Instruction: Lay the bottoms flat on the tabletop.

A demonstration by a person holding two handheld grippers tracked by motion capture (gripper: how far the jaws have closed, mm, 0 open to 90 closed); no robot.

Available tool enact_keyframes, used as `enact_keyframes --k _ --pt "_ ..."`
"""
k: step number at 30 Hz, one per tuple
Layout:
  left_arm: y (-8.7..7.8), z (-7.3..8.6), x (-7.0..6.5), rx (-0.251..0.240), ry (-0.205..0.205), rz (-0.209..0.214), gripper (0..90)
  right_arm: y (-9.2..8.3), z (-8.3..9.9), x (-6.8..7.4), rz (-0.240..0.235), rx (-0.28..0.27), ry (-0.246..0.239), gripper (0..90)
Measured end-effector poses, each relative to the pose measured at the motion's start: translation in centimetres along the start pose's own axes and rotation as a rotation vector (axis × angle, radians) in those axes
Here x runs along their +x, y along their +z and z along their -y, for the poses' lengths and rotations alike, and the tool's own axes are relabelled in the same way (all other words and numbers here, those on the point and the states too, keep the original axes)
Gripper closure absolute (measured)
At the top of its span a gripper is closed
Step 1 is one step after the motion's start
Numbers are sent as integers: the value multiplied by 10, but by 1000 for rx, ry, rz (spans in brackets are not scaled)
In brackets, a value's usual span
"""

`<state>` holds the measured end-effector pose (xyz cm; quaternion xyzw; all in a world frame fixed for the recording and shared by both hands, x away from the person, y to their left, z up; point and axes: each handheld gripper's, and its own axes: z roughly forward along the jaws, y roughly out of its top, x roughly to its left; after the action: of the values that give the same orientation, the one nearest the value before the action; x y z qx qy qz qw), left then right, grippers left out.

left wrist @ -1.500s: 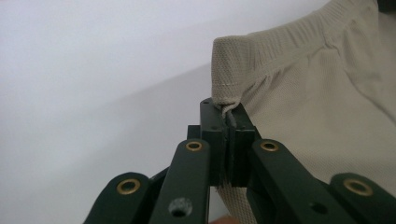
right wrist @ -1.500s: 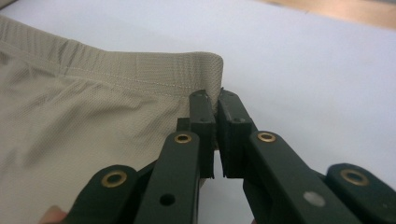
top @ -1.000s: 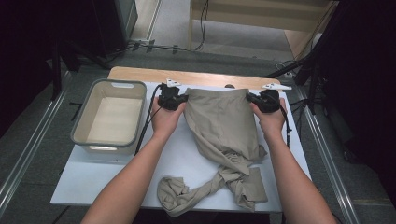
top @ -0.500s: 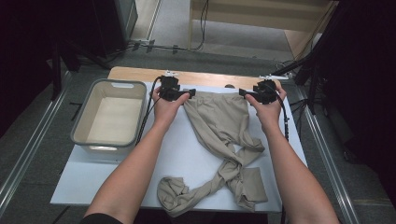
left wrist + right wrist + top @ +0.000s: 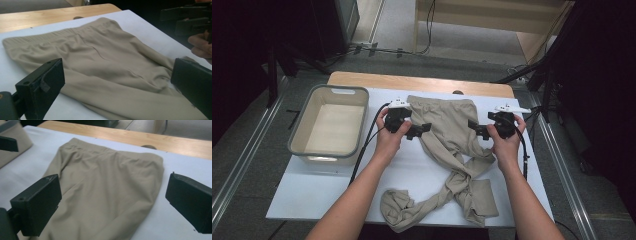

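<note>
White sheeting covers the wooden counter (image 5: 312,192), where a pair of beige knit trousers (image 5: 447,130) lies flat, waistband at the far edge, legs twisted towards the near side. Left gripper (image 5: 421,130) and right gripper (image 5: 474,128) hover over its two sides, fingers just spread wide, apparently touching nothing. A grey plastic tub (image 5: 330,125) stands left.

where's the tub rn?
High view: the beige plastic tub sits at the left of the white table, just left of the left gripper and the tan pants.
</note>
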<state>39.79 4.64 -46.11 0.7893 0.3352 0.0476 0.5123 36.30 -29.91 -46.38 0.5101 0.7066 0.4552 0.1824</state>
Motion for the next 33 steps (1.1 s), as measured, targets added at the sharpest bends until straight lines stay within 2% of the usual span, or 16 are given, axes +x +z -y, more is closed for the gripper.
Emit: enact_keyframes --k 8,18,21,23,26,29,31,32,33 --pt "-25 31 -29 18 50 30 0 -30 27 29 -16 -30 -31 0" --pt "-52 70 -62 53 94 74 0 -66 63 52 -28 -14 -41 0" --pt "-59 80 -70 77 111 85 0 -75 73 61 -45 -5 -42 0" --pt "-65 90 -74 93 108 87 0 -81 80 67 -53 6 -55 0" --pt "-74 101 -80 114 117 77 0 -90 93 75 -73 3 -35 50" --pt "-84 113 -87 122 123 102 0 -94 102 81 -90 23 -41 58" --pt "-89 119 -93 135 137 113 0 -97 109 86 -78 25 -51 144" --pt "-91 122 -96 148 149 103 0 -97 111 89 -74 29 -52 147" --pt "-93 126 -100 138 160 76 7 -96 114 90 -70 36 -56 163"
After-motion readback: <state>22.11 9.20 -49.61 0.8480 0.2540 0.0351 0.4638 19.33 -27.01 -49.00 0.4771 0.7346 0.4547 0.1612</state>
